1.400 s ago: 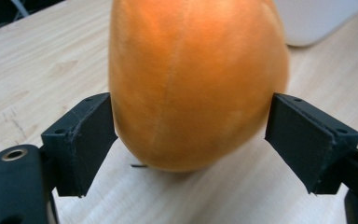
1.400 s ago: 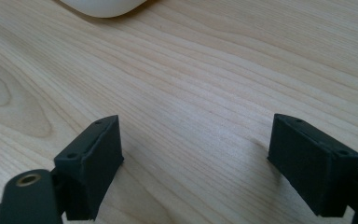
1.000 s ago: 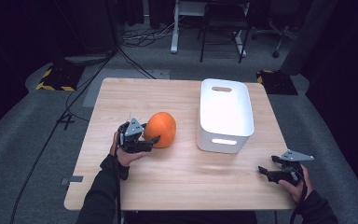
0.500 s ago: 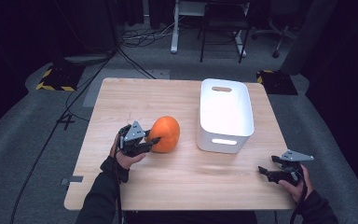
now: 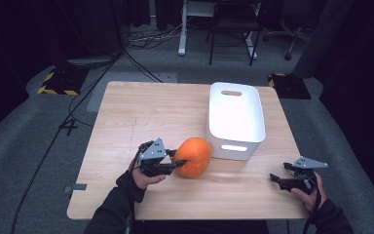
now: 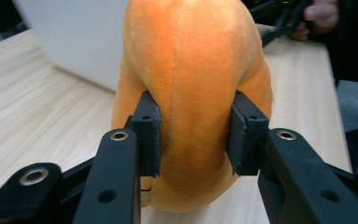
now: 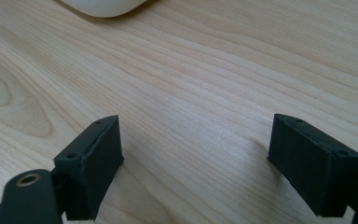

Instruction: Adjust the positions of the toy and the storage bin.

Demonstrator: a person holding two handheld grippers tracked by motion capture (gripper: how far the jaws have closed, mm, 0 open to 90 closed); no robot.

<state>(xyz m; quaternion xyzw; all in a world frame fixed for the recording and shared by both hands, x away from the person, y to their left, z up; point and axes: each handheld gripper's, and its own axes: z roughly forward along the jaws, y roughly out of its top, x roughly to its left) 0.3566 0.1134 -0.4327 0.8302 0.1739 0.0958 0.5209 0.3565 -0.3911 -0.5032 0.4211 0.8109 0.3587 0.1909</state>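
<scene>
High view: left gripper [image 5: 179,163] had clamped the plush orange pumpkin [image 5: 193,156], dragging it toward the white bin [image 5: 235,117] at two o'clock; right gripper [image 5: 275,179] sat open.

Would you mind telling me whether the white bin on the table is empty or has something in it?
Empty: the high view looks into the white bin and shows bare white floor; the orange plush is outside it.

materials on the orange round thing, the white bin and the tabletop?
Round orange plush ball: looks like soft velvety fabric, with a fuzzy nap, a sewn seam, and dents where the left gripper pinches it. White rectangular bin: likely moulded plastic, smooth and matte, with a cut-out handle slot. Light tabletop: wood or wood-look laminate, grain lines visible.
</scene>
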